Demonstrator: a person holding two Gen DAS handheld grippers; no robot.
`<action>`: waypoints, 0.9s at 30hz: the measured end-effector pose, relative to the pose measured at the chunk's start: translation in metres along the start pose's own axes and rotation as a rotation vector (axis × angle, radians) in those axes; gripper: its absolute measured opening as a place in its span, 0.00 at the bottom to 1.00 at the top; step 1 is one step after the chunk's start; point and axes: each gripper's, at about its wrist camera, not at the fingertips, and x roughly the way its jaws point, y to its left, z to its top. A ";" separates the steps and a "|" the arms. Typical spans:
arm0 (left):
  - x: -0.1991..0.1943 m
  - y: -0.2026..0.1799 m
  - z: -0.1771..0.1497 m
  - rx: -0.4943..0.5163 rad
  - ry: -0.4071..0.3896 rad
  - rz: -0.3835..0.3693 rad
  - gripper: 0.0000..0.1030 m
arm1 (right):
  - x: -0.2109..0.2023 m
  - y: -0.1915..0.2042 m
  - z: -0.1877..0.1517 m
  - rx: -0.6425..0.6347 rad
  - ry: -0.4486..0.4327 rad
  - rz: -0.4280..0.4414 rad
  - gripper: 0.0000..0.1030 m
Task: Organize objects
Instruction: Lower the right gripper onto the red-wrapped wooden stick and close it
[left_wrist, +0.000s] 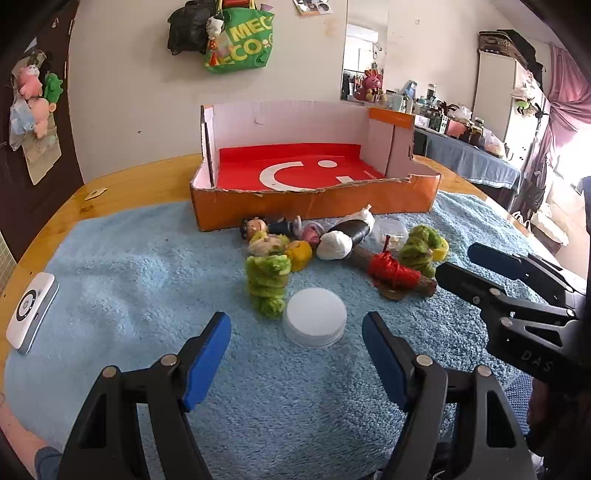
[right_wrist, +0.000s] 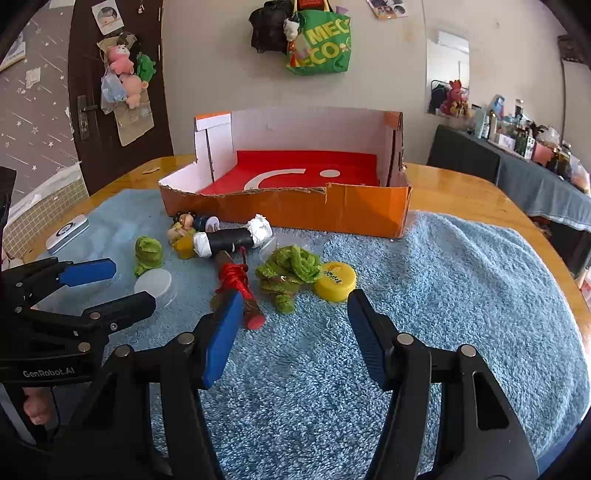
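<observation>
Nothing's in the box (left_wrist: 317, 173) yet, so it's likely the first pick: L gripper (left_wrist: 295, 350) w/ fingers spread hovers just short of the white lid (left_wrist: 315, 321), R gripper (right_wrist: 291, 332) also spread & empty near the yellow cap (right_wrist: 335, 281); next, close on lid, carry to far box.

Two green yarn bundles (right_wrist: 290, 275) (right_wrist: 148, 254), one white lid (left_wrist: 314, 321), one orange box (right_wrist: 295, 210).
</observation>
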 end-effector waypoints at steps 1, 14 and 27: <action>0.001 0.000 0.000 -0.003 0.003 -0.004 0.72 | 0.000 0.000 0.000 0.003 0.002 0.022 0.43; 0.012 0.000 -0.001 0.015 0.036 -0.043 0.53 | 0.023 0.012 0.007 -0.035 0.068 0.174 0.26; 0.026 0.008 0.013 0.006 0.047 -0.064 0.53 | 0.046 0.020 0.014 -0.076 0.129 0.185 0.26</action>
